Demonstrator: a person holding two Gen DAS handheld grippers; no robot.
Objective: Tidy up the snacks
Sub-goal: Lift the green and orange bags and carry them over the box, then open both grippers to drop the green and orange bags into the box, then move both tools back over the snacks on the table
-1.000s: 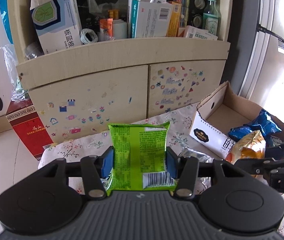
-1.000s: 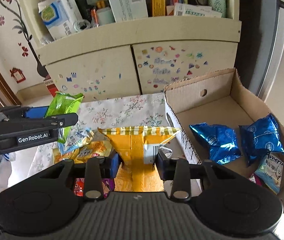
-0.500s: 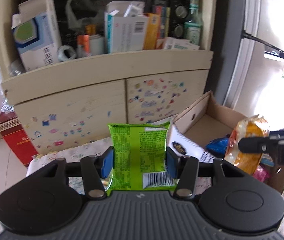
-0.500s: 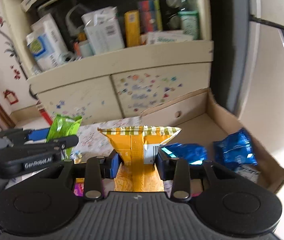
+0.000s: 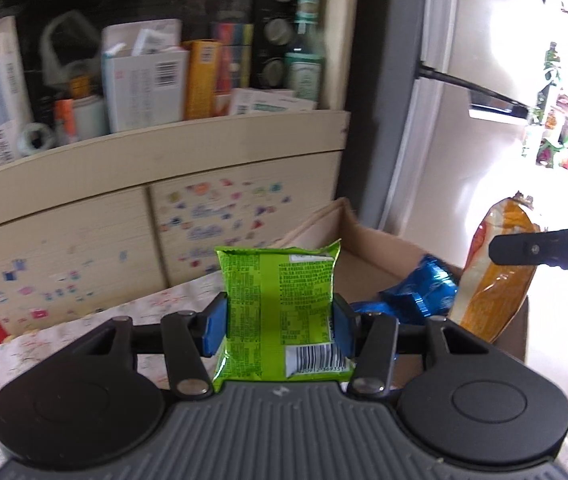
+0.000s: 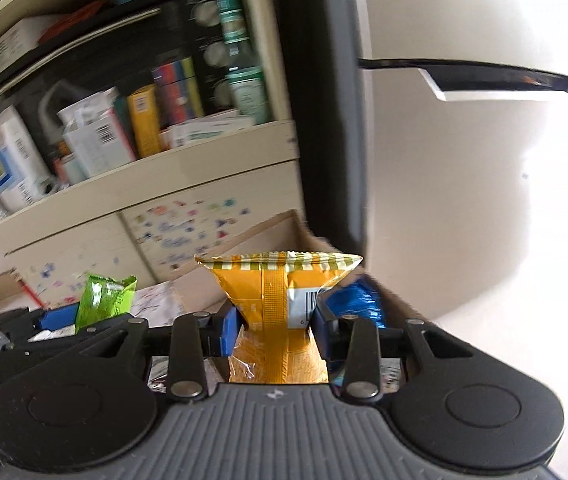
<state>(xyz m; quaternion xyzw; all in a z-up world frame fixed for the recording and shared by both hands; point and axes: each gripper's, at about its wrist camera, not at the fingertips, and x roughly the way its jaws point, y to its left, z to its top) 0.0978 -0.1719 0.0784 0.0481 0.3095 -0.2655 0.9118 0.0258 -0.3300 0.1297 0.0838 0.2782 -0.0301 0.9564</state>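
My left gripper is shut on a green snack bag and holds it upright in the air, left of an open cardboard box. My right gripper is shut on a yellow snack bag and holds it above the same box. The yellow bag also shows at the right of the left wrist view. The green bag shows at the left of the right wrist view. Blue foil bags lie inside the box.
A cream cabinet with sticker-covered doors and a cluttered shelf of boxes and bottles stands behind. A floral tablecloth covers the table. A pale fridge with a dark handle stands at the right.
Both grippers have risen and swung right toward the box with their bags still held. The yellow bag now hangs over the box's right end.
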